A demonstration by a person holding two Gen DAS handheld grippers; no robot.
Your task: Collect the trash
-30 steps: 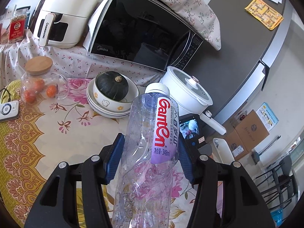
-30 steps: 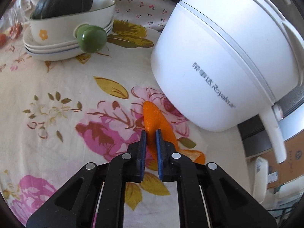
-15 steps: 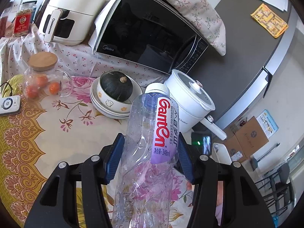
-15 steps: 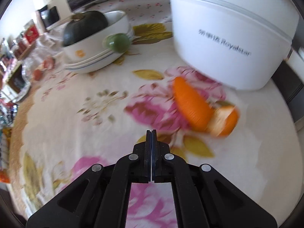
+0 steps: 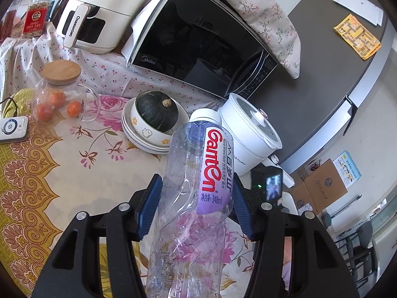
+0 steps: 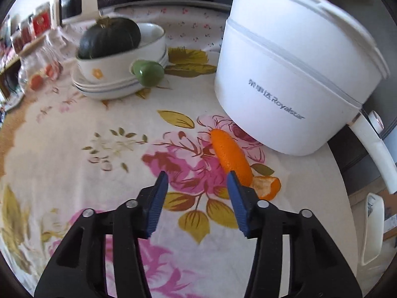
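Clear plastic bottle (image 5: 196, 198) was clamped between the blue pads of the left gripper (image 5: 196, 206); its base ran out of frame at the lower edge, its white cap (image 5: 205, 116) pointed up and away toward the white pot (image 5: 250, 134), long axis roughly along the fingers; the crumpled wall made the pad contact hard to read exactly. Right gripper (image 6: 197, 186) stood open above the floral table (image 6: 99, 134), nothing between the pads; its jaws had just been opening. Orange peel (image 6: 230, 156) lay on the table just beside the right pad, which overlapped its near end; long axis ran from the pot's (image 6: 292, 74) foot toward the gripper; a second curled piece (image 6: 268, 186) lay at its near end, partly hidden by the finger; contact between finger and peel could not be told.
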